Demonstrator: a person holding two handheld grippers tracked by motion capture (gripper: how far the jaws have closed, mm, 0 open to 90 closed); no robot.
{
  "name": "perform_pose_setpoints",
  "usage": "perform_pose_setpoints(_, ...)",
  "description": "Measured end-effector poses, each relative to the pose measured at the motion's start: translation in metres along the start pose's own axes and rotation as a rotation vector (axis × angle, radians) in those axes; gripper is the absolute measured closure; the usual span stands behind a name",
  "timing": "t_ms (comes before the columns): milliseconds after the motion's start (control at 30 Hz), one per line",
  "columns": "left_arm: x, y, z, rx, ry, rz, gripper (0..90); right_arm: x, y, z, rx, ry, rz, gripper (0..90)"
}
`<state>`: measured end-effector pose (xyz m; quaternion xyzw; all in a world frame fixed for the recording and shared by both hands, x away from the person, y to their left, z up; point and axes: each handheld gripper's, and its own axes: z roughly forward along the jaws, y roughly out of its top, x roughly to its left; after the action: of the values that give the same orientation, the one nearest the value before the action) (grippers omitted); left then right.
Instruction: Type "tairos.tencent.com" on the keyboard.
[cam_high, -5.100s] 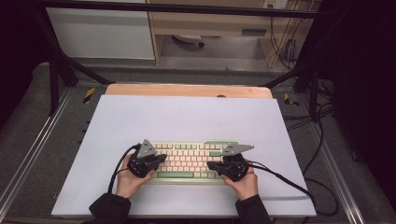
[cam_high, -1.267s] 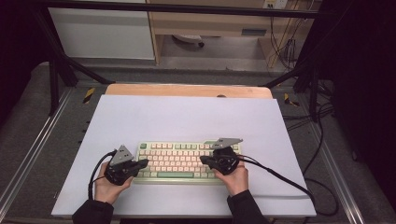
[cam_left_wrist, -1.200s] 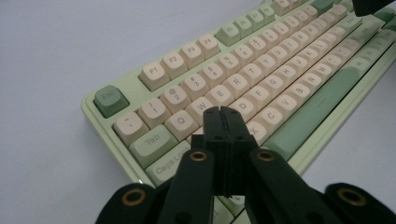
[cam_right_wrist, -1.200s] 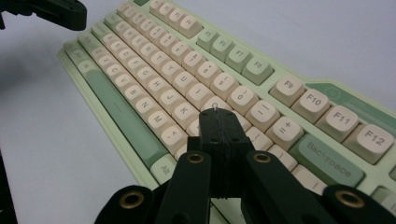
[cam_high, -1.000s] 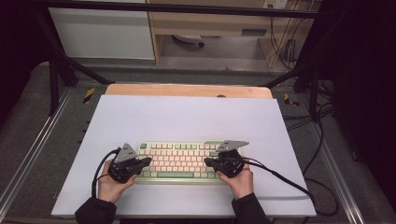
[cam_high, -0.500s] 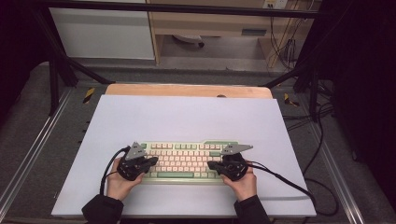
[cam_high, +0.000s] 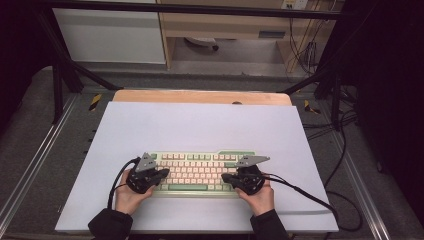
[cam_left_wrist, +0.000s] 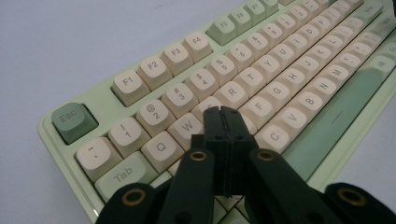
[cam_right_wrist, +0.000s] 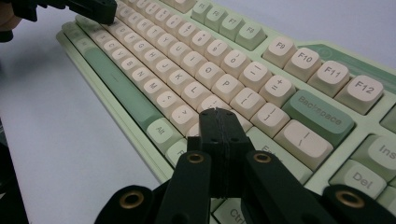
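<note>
1. We hold the left gripper and right gripper, both pressed together, over the pale green-and-cream plastic keyboard near the bench's front edge.
2. We judge a keypress comes next, needing a short, straight dip.

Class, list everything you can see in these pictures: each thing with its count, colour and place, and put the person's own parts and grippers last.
Keyboard: one, pale green case with cream keys and green accent keys, near the front of the table.
Table cover: one, white, under the keyboard.
Wooden board: one, light brown, showing along the far edge of the cover.
Cabinet: one, white, on the floor beyond the table.
Left gripper: one, black, jaws closed, tip over the keyboard's left keys, near W.
Right gripper: one, black, jaws closed, tip over the keyboard's right keys, near Enter.
Hands: two, the left hand and right hand each holding a gripper, in dark sleeves.
</note>
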<state>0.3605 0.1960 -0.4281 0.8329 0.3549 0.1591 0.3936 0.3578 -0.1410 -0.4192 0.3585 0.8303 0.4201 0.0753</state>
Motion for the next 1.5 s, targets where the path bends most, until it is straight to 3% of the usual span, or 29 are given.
perform_pose_setpoints(433, 0.000, -0.003, 0.002, 0.001, 0.002, 0.005, 89.9, 0.000, 0.001, -0.002, -0.002, -0.001, -0.004, 90.0)
perform_pose_setpoints(1100, 0.003, -0.007, -0.017, -0.037, -0.007, -0.005, 89.9, 0.001, 0.002, 0.000, -0.011, 0.006, 0.004, 90.0)
perform_pose_setpoints(1500, 0.007, -0.009, -0.024, -0.045, -0.007, -0.020, 89.8, 0.009, 0.009, 0.004, -0.017, 0.019, -0.012, 90.0)
